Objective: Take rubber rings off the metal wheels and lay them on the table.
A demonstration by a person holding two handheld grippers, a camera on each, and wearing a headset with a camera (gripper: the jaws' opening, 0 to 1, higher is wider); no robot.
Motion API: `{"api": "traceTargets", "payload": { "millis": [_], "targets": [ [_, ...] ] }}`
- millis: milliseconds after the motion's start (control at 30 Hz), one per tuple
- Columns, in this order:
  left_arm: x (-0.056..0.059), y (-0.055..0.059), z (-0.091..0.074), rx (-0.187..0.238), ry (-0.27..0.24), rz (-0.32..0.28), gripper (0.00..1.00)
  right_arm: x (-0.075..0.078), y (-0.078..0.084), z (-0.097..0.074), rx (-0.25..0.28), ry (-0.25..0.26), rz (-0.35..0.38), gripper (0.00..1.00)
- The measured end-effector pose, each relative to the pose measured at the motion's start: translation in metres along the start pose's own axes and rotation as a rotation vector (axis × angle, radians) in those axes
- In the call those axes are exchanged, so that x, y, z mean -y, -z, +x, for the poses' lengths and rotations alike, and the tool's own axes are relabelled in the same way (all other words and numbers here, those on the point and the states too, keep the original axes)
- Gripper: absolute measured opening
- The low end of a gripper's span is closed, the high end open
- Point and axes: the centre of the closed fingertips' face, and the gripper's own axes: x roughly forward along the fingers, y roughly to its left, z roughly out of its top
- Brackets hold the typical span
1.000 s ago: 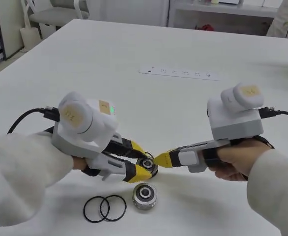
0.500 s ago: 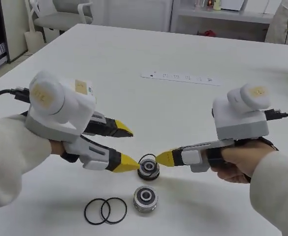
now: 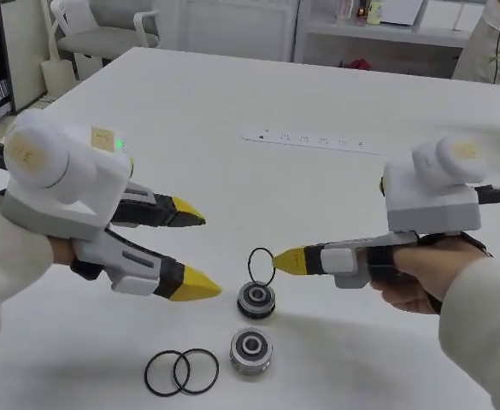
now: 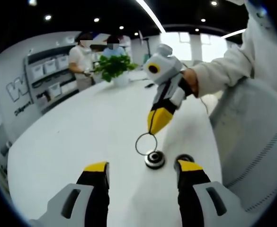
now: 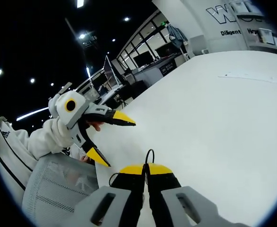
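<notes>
1. Two thin black rubber rings lie flat on the white table, one partly over the other.
2. Just beside them sits a round silver metal wheel.
3. A second silver metal wheel sits a little farther back.
4. Just above it hangs another thin black rubber ring, pinched tight in the yellow tips of the right gripper.
5. The left gripper is spread wide and holds nothing.
6. Far back lies a long white power strip.

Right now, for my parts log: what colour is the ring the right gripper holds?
Black ring; head view.
</notes>
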Motion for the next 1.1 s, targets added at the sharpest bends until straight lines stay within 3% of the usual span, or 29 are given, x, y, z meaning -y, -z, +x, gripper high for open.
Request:
{"api": "traceTargets", "payload": {
  "millis": [167, 300, 500, 633, 933, 1100],
  "targets": [
    [0.007, 0.005, -0.005, -0.010, -0.007, 0.003, 0.61, -0.007, -0.006, 0.001, 0.018, -0.017, 0.001, 0.00],
    [0.017, 0.012, -0.005, -0.048, 0.015, 0.026, 0.61, -0.015, -0.007, 0.005, 0.018, -0.034, -0.007, 0.00],
    [0.015, 0.015, -0.010, -0.043, 0.003, 0.010, 0.63, -0.025, -0.007, 0.010, 0.013, -0.051, -0.022, 0.00],
    [0.016, 0.018, -0.013, -0.033, -0.006, -0.004, 0.65, -0.034, -0.004, 0.015, -0.004, -0.067, -0.041, 0.00],
    [0.025, 0.033, -0.014, -0.074, 0.011, -0.004, 0.67, -0.046, 0.006, 0.029, -0.041, -0.094, -0.058, 0.00],
    [0.026, 0.032, -0.015, -0.070, 0.009, -0.003, 0.67, -0.050, 0.018, 0.037, -0.083, -0.106, -0.072, 0.00]
  ]
}}
